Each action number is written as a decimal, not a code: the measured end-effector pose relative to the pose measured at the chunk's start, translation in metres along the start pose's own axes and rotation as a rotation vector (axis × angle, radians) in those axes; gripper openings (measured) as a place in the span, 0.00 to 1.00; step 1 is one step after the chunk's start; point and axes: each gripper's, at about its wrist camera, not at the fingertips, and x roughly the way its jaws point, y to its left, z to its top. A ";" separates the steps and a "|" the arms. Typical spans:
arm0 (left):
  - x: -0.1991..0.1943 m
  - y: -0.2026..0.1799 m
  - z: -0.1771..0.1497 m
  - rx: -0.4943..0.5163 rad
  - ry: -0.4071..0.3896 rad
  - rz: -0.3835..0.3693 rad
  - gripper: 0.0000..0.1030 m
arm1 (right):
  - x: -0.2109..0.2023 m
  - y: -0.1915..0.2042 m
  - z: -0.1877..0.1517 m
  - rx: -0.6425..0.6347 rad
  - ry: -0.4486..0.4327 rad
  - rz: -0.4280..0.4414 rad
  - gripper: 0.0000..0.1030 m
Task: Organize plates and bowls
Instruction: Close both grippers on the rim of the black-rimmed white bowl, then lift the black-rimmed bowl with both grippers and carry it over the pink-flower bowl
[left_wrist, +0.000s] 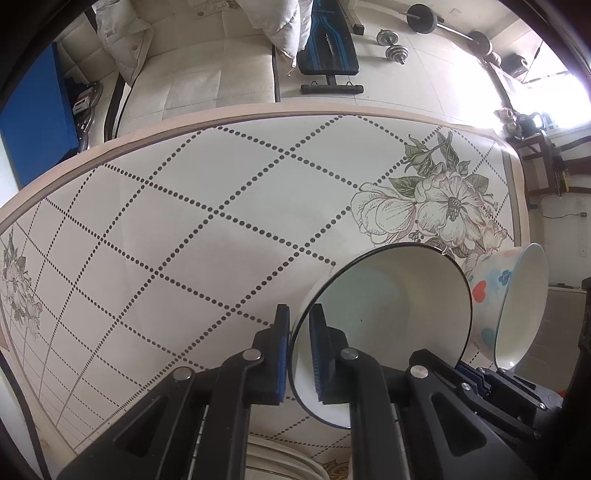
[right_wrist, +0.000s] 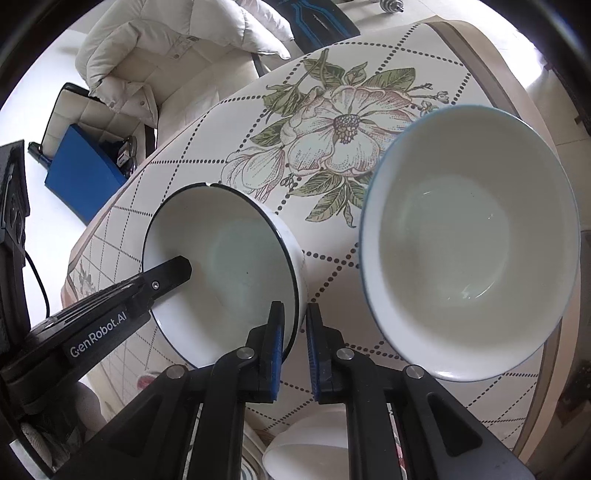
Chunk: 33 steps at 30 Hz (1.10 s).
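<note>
Both claws clamped on the black-rimmed bowl (right_wrist: 229, 266): left claw (left_wrist: 298, 354) & right claw (right_wrist: 295, 343) on opposite rims. Heart bowl (right_wrist: 469, 240) loose on worktop (left_wrist: 184, 221), nothing stacked yet.

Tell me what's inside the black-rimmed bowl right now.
Inside the black-rimmed bowl: no food or dishes, only one finger each of the left tool and right tool, both pinching opposite rim sides. The fingers cover small wall patches.

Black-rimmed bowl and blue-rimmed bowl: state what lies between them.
Only dotted, leaf-printed tablecloth separates the black-rimmed bowl from the blue-rimmed bowl, plus one right gripper finger near the camera; the right wrist view shows this.
</note>
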 end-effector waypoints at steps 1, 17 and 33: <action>0.000 0.004 -0.002 -0.009 0.005 -0.007 0.09 | 0.001 0.002 -0.001 -0.014 0.005 -0.002 0.13; 0.002 0.012 -0.010 -0.032 -0.003 -0.044 0.09 | 0.024 0.009 0.011 -0.017 0.049 -0.007 0.10; -0.047 -0.007 -0.029 0.019 -0.064 -0.041 0.09 | -0.020 0.013 -0.002 -0.078 -0.006 -0.008 0.09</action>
